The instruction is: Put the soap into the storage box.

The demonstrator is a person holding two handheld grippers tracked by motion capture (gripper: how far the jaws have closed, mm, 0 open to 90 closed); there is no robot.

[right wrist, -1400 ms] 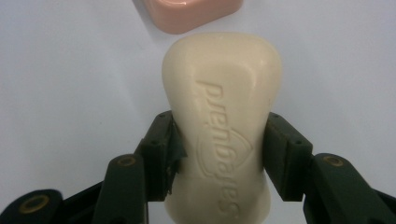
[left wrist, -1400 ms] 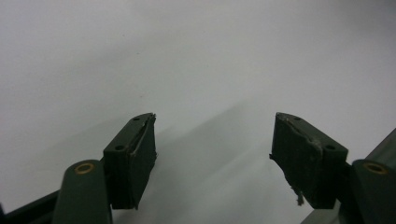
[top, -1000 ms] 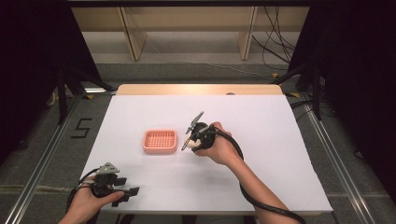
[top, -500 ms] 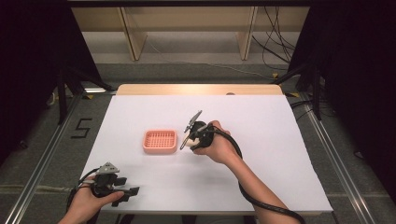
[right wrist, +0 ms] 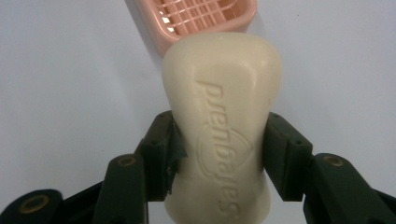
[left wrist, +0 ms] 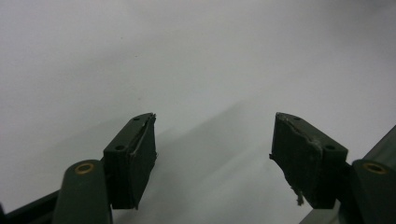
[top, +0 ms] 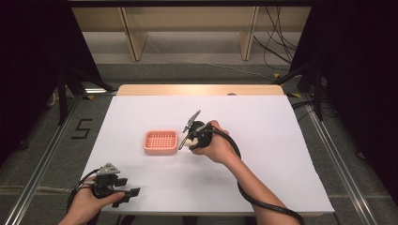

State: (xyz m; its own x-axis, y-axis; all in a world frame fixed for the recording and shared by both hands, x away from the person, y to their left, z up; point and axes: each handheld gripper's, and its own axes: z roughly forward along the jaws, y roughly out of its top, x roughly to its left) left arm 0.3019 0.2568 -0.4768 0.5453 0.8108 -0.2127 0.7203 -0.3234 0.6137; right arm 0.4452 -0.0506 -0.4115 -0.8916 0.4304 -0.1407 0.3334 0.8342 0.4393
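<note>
Pink soap dish (top: 161, 141) sits a bit left of table (top: 281, 140) centre, slatted floor, nothing in it that I can see in the high view; in my right gripper view its near rim (right wrist: 205, 18) is at 12 o'clock, partly behind the soap. My right gripper (right wrist: 219, 154) is clamped on the cream soap bar (right wrist: 222, 135), jaws pinching its long sides about mid-length. Bar's long axis runs along the jaws, 6 to 12 o'clock in that view, rounded far end pointing at the dish and overlapping its rim; embossed face is up toward the camera, lettering running along the length. Can't tell whether the bar touches the dish or is above it. In the high view the right gripper (top: 190, 138) is just beside the dish at its 3 o'clock, aimed toward 9 o'clock, the soap mostly hidden by the hand. My left gripper (left wrist: 215, 154) has its jaws wide apart, bare white table between them; in the high view it (top: 123, 191) sits near the front edge at about 7 o'clock from the dish, well apart from it.
</note>
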